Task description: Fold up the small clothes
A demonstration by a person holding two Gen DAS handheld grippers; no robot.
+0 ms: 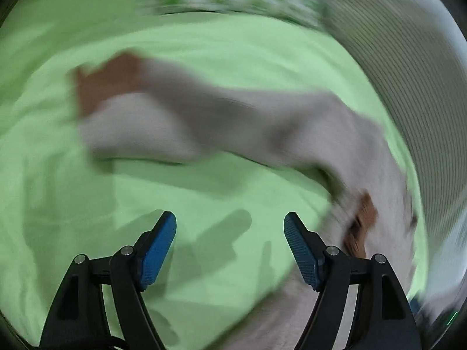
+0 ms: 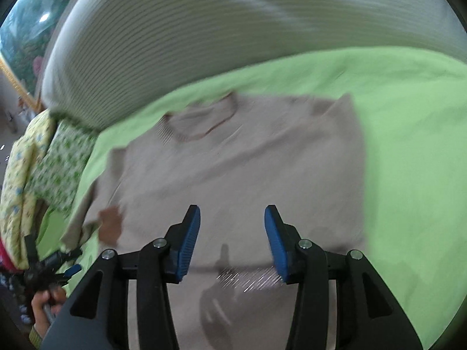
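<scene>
From the left wrist, the left tool (image 1: 230, 248) stands spread with nothing between its blue pads, over the green bedsheet (image 1: 204, 49); the beige sweater (image 1: 233, 116) lies blurred beyond it. From the right wrist, the right tool (image 2: 232, 242) hangs parted and empty above the sweater's (image 2: 248, 160) flat body, neckline farthest away.

The sweater (image 2: 233, 160) lies flat on the bed (image 2: 408, 145), collar at twelve o'clock; the headboard (image 2: 204, 29) stands behind, pillows (image 2: 43, 169) at nine.

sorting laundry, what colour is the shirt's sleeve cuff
Rusty brown cuff on a beige shirt; clearest in right wrist view.
</scene>
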